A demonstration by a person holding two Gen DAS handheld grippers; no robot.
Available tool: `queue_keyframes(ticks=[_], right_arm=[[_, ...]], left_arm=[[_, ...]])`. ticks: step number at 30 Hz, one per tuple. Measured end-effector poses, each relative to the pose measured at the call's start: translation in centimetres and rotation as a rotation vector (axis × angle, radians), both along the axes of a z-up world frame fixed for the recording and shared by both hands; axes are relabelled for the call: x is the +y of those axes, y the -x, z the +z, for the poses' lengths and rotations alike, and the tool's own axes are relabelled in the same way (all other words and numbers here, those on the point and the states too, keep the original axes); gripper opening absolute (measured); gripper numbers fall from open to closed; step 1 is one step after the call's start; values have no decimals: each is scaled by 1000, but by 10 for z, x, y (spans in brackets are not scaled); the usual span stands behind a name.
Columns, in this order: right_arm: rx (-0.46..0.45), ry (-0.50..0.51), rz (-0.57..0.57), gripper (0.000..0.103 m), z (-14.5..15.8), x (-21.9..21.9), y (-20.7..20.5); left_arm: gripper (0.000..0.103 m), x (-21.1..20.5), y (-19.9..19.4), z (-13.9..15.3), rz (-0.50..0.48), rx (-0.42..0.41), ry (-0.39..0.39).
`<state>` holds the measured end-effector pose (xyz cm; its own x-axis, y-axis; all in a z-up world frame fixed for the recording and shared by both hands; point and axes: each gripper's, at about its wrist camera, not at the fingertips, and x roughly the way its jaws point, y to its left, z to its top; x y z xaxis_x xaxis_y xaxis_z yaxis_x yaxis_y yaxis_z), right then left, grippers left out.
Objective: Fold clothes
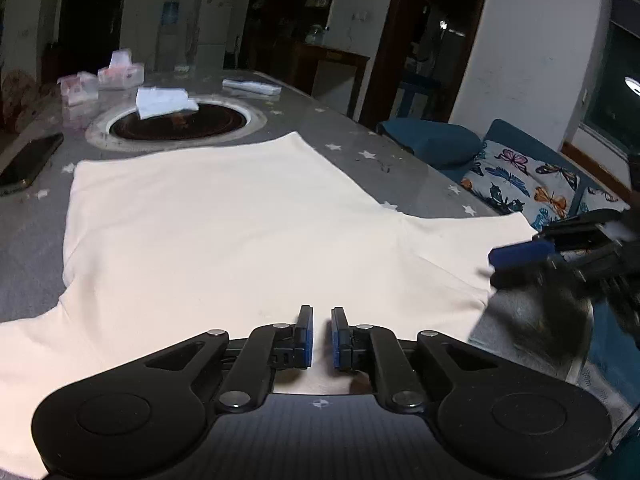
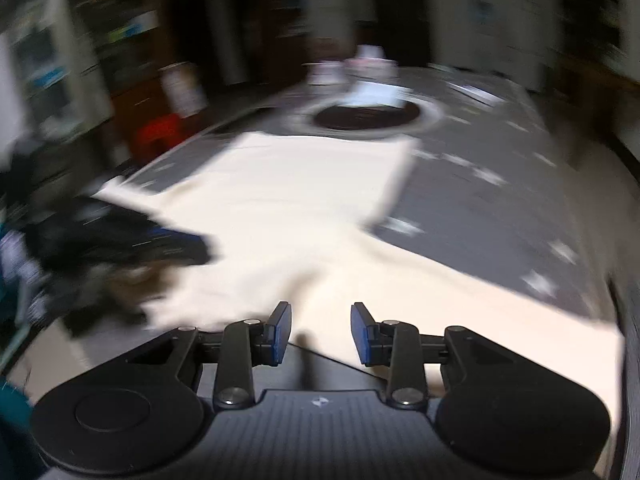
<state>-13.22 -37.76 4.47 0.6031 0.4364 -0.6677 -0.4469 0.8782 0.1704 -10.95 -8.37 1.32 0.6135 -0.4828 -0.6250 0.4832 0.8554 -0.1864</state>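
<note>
A cream T-shirt (image 1: 224,232) lies spread flat on the grey star-patterned table (image 1: 400,168), hem at the far end, sleeves out to both sides. My left gripper (image 1: 321,320) hovers over the shirt's near edge around the collar, its blue-padded jaws a narrow gap apart and holding nothing. My right gripper (image 2: 321,318) is open and empty above the shirt's near edge (image 2: 280,208); this view is motion-blurred. It shows in the left wrist view (image 1: 520,256) beside the right sleeve. The left gripper appears blurred in the right wrist view (image 2: 160,244).
A round dark cooktop (image 1: 180,124) is set in the table beyond the shirt, with a white cloth (image 1: 164,102) on its rim. A phone (image 1: 28,164) lies at the left edge. Plastic boxes (image 1: 100,80) stand at the back. A blue sofa with a butterfly cushion (image 1: 520,184) is at the right.
</note>
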Motion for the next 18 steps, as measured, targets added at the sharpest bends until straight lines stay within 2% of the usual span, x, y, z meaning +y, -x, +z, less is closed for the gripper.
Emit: queue_keyframes(ticks=[3, 7, 13, 18], right_arm=[[20, 20, -135, 32, -13, -27, -2], [3, 37, -238, 31, -17, -56, -2], [-60, 156, -305, 28, -23, -71, -17], [-74, 184, -335, 29, -20, -65, -32]], left_arm=[[12, 1, 3, 0, 0, 7, 3], [12, 0, 6, 0, 0, 11, 1], [13, -3, 12, 0, 6, 14, 4], [19, -7, 15, 1, 8, 14, 14]])
